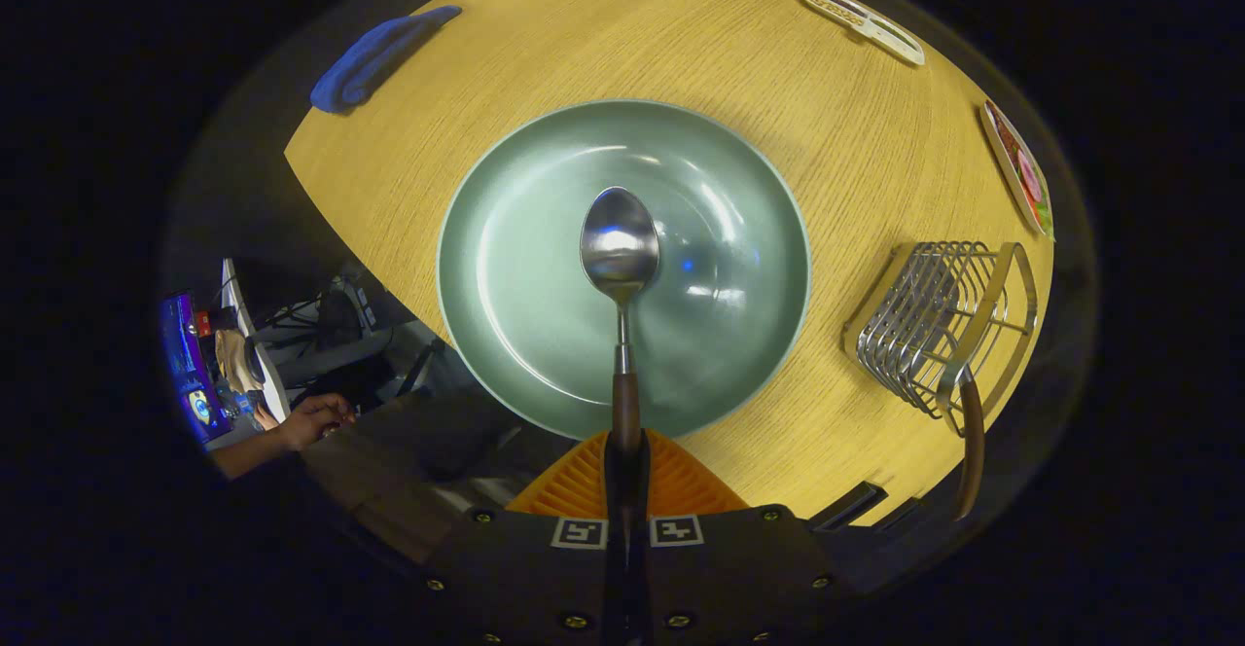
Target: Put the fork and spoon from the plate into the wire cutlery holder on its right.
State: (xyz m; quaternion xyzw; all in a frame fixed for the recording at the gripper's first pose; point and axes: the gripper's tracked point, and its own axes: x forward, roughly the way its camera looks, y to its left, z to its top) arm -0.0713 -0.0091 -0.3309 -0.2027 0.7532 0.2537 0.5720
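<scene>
The tongs (625, 466) are pinching the spoon (621, 247) by its handle above the plate (506, 267), the wire cutlery holder (939, 330) sitting nearby on the surface (827, 130).

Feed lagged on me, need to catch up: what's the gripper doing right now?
Gripper: shut on the wooden-handled metal spoon, its bowl over the round green plate.

We see a sharp, evenly lit centre with overhead glare on the plate (545, 267), while fisheye bending curves the table (827, 130) edges into darkness.
</scene>
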